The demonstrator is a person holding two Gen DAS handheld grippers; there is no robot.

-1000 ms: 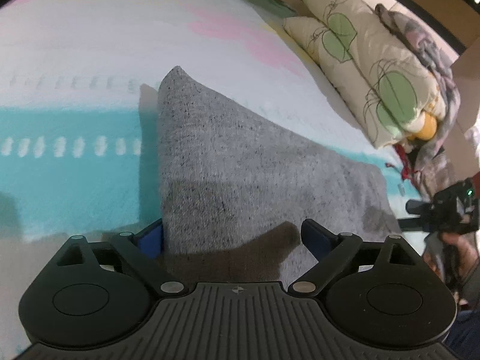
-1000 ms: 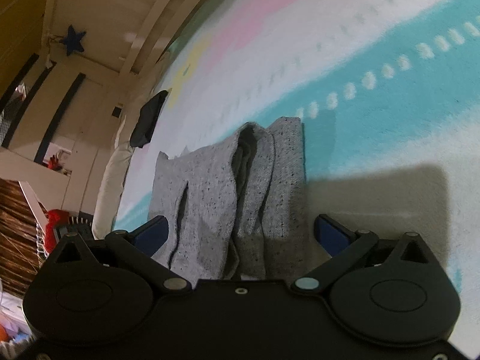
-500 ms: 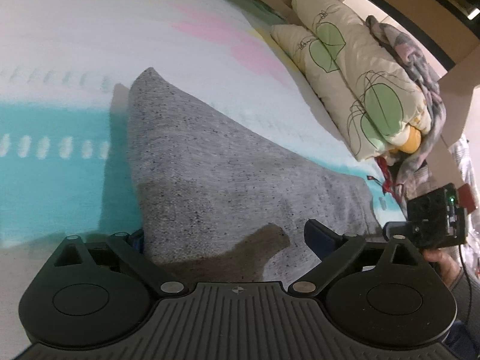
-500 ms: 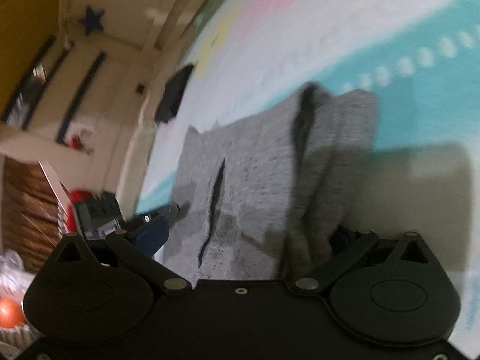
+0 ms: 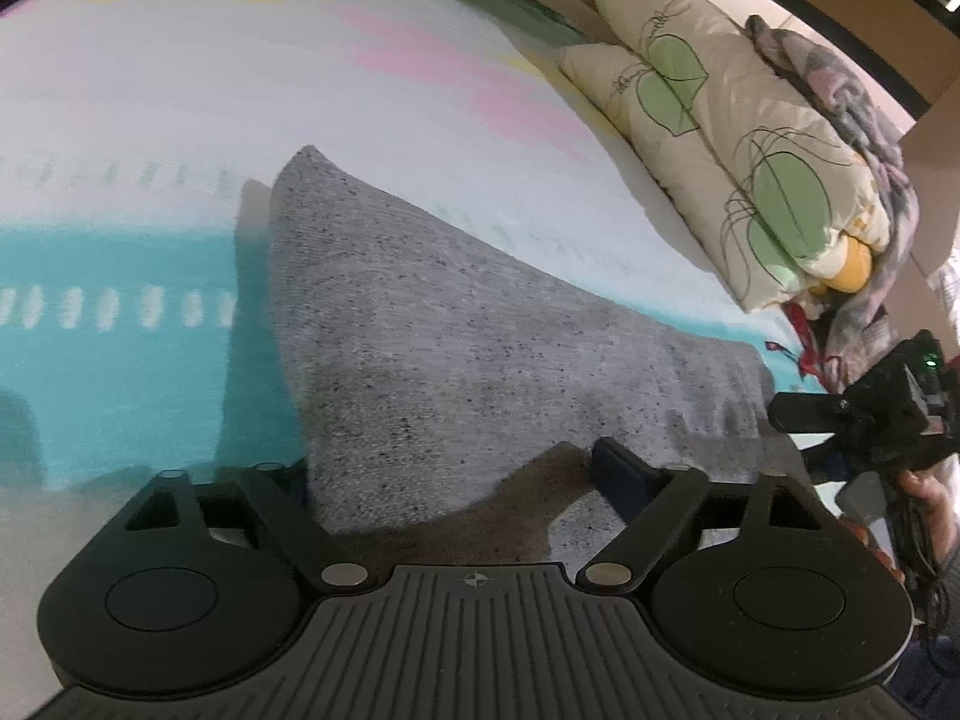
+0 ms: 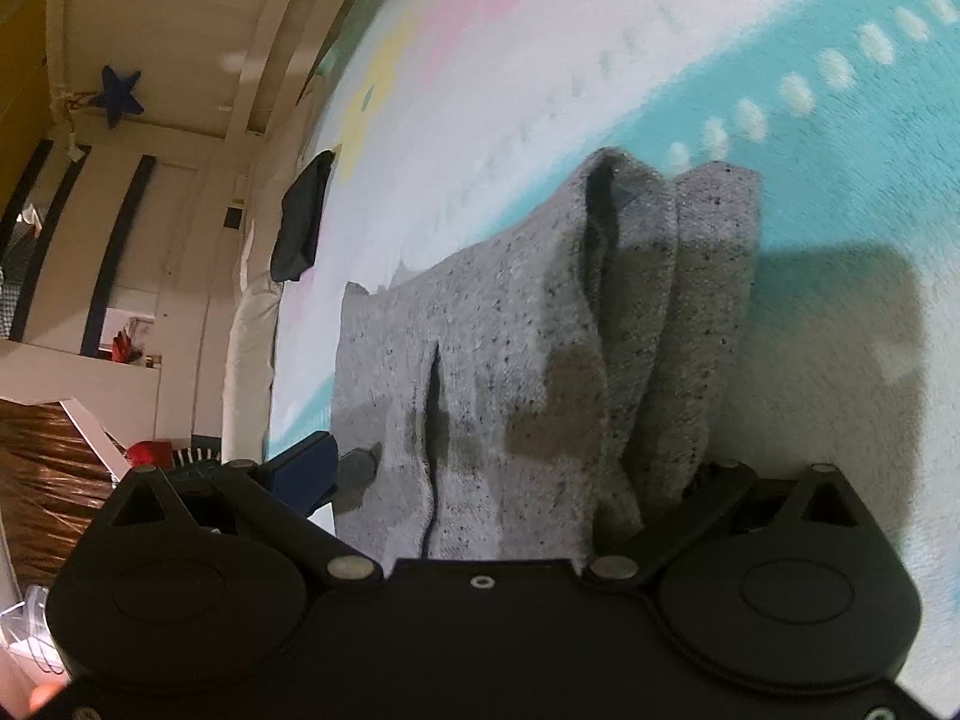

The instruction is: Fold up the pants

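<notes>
Underneath everything lies a bed with a soft blanket (image 5: 150, 138) in white, turquoise, pink and yellow bands; it fills most of both wrist views. At the far right of the left view, leaf-printed pillows (image 5: 738, 156) are stacked against the wall with a crumpled throw behind them. A small dark garment (image 6: 300, 222) lies well apart near the bed's far edge in the right view.

Spread on the blanket is the task's item, grey speckled pants (image 5: 456, 348), already folded at least once. From the left view they look like a smooth flat wedge tapering to a far corner. From the right view the layers show as bunched ridges along the right edge (image 6: 666, 312), with a dark slit, perhaps a pocket, nearer the middle.

Both tools sit at the near edge of the cloth. The left tool (image 5: 456, 480) has its fingers spread wide, fabric lying between them, and grips nothing. The right tool (image 6: 510, 480) is likewise spread wide; its right finger is hidden behind the bunched layers, and it pinches nothing either. The person's hand and the right tool also show at the right rim of the left view.

Judging from this, the next fold is about to begin. To do it well, each tool should close on all layers at its corner, lift evenly, and carry the edge straight across so the bunched side flattens.
</notes>
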